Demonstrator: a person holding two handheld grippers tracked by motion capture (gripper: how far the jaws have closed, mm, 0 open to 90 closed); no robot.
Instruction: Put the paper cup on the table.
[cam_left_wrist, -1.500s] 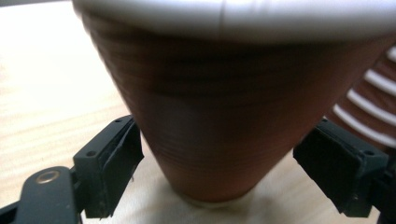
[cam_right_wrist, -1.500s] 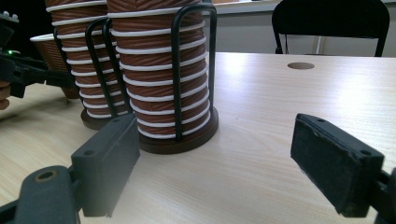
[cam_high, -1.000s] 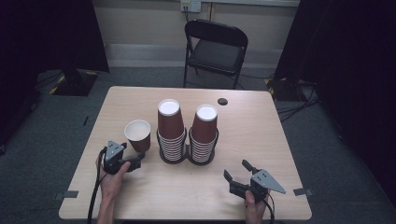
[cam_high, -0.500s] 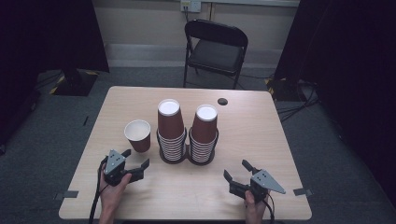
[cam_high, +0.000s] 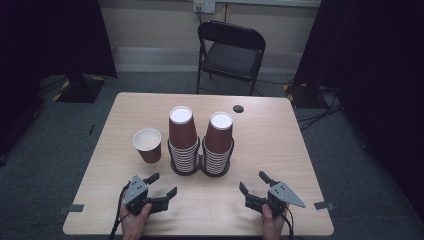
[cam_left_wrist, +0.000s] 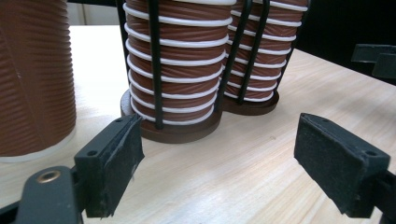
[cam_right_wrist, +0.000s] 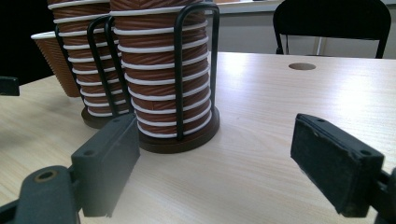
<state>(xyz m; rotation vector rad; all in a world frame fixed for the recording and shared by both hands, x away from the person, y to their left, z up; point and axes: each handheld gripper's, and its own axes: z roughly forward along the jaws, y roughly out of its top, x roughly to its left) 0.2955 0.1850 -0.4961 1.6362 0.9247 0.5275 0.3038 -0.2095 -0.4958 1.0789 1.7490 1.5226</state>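
A black wire double holder (cam_high: 201, 167) filled with two stacks of ribbed brown paper cups (cam_high: 181, 135) stands mid-way across the pale wooden table (cam_high: 280, 145). A single brown paper cup (cam_high: 148, 145) stands apart just left of the holder. Bare tabletop lies between the holder and the near edge, where the left gripper (cam_high: 161, 191) and right gripper (cam_high: 253, 184) rest, both spread wide and empty.
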